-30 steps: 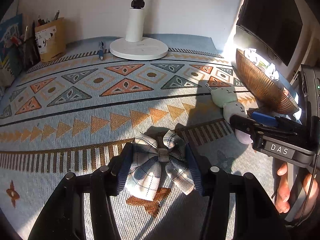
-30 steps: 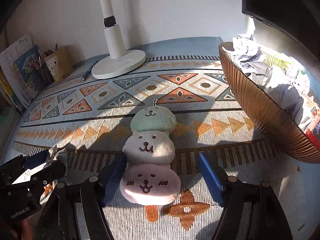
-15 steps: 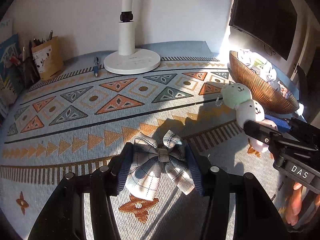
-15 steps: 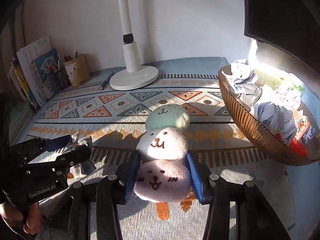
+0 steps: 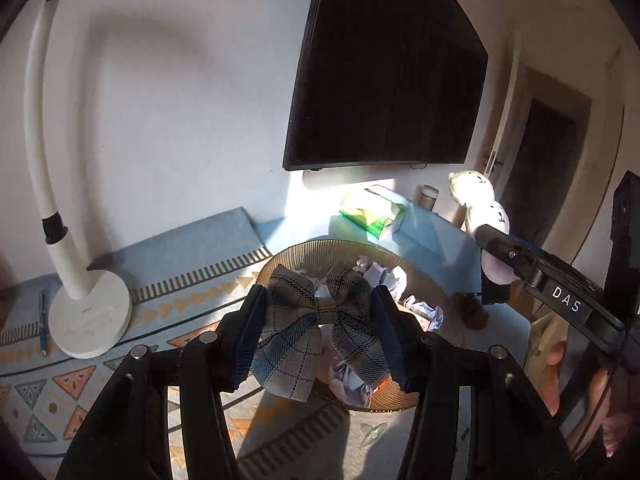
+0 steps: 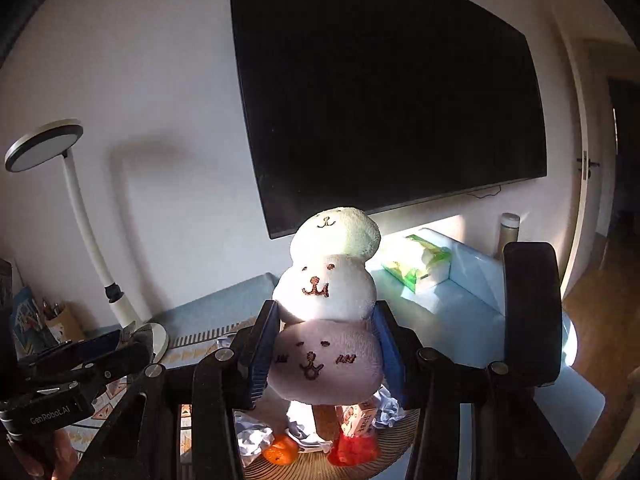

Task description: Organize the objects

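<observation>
Plaid bow (image 5: 320,320) sits clamped in the left hand-held gripper (image 5: 318,330) above the basket (image 5: 276,264), while the right hand-held gripper (image 6: 326,354) squeezes the plush toy (image 6: 328,300).

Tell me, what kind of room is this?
Probably a living room or bedroom at home. A big dark TV hangs on the wall, a white desk lamp stands on a patterned tablecloth, and a tissue pack lies nearby.

Both wrist views look closely down on the basket (image 5: 280,256).

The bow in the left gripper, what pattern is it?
Plaid: the fabric bow is grey-beige with dark check lines, best seen in the left wrist view.
</observation>
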`<state>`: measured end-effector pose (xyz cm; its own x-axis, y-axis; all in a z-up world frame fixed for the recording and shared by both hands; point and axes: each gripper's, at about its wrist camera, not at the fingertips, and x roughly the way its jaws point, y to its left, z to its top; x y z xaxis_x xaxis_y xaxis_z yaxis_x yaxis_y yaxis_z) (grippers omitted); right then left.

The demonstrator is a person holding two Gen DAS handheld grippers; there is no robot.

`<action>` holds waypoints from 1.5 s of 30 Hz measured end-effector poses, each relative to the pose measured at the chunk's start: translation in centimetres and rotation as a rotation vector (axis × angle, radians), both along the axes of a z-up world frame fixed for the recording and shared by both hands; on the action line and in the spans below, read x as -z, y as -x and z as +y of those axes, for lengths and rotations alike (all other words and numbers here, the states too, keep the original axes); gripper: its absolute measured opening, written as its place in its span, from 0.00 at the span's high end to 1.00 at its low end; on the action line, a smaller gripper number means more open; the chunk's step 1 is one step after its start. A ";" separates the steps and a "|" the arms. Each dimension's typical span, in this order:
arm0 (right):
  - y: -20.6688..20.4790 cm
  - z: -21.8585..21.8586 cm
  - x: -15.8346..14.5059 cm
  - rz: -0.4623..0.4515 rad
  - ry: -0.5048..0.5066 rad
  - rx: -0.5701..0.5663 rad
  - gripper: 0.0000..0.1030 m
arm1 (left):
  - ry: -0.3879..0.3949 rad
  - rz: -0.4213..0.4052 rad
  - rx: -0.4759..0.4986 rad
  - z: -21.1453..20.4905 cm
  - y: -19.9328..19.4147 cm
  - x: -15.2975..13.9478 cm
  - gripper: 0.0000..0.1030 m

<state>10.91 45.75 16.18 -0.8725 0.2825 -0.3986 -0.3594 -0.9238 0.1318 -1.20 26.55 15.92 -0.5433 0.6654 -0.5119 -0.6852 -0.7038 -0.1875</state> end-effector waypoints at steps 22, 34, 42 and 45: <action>2.7 -2.3 5.1 -0.148 0.009 -0.067 0.40 | -0.019 -0.002 -0.015 -2.6 -0.3 3.3 0.11; 2.7 -18.5 1.3 -0.080 -0.052 -0.372 0.36 | -0.073 0.061 -0.281 -20.0 -3.4 -1.0 0.00; 4.3 -26.3 5.7 -0.165 -0.106 -0.477 0.36 | -0.069 -0.050 -0.530 -28.2 -4.6 5.0 0.00; 5.1 -28.0 8.1 -0.183 -0.182 -0.483 0.36 | -0.088 -0.194 -0.517 -29.0 -3.4 8.5 0.01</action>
<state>5.84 17.79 8.07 -0.8408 -0.0545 -0.5386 0.1092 -0.9915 -0.0701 2.19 -2.40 7.44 -0.7118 0.3823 -0.5893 -0.2025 -0.9150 -0.3490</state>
